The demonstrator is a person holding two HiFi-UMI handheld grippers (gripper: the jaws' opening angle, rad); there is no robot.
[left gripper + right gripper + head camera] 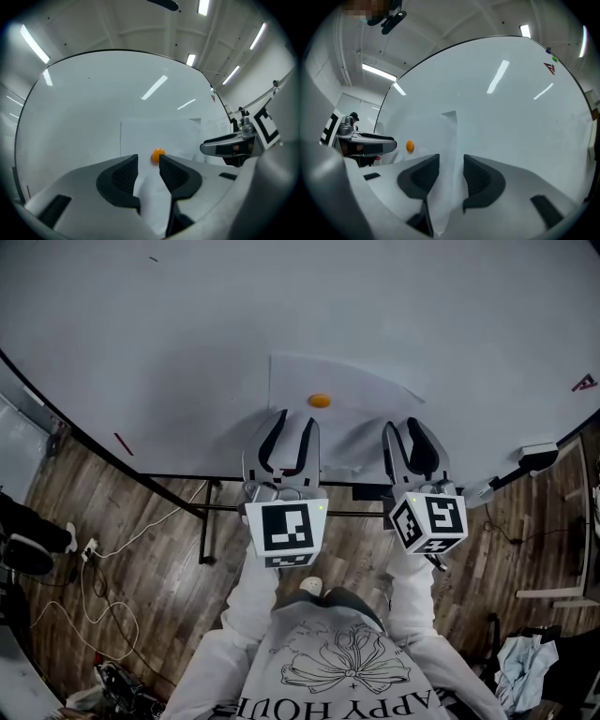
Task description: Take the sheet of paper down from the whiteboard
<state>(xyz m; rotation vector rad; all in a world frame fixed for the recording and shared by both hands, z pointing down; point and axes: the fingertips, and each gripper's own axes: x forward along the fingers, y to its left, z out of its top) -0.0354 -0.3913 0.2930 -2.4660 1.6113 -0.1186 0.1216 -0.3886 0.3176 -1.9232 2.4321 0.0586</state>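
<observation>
Head view: paper (361, 395) is seen unclamped between parted jaws of left gripper (293, 420) and right gripper (401, 426); magnet (320, 400) at twelve o'clock from the left.

Lighting is bright and even, coming from ceiling tubes (33, 43) that I can see directly in both claw views. They repeat on the whiteboard (117, 103) as slanted white streaks of glare, which are mild and wash out little.

Head view: the board reads flat grey-white, with a soft, broad shadow on it left of the sheet of paper (366, 390). The wooden floor (141, 549) is markedly dimmer and darkest at the corners. Edges are crisp here.

Both claw views have a strong fisheye bend. The board's rim bows into an arc, and a black vignette rings the frame. The left claw (148, 158) and right claw (451, 158) sit close to the lens and look soft. The board beyond is sharper.
</observation>
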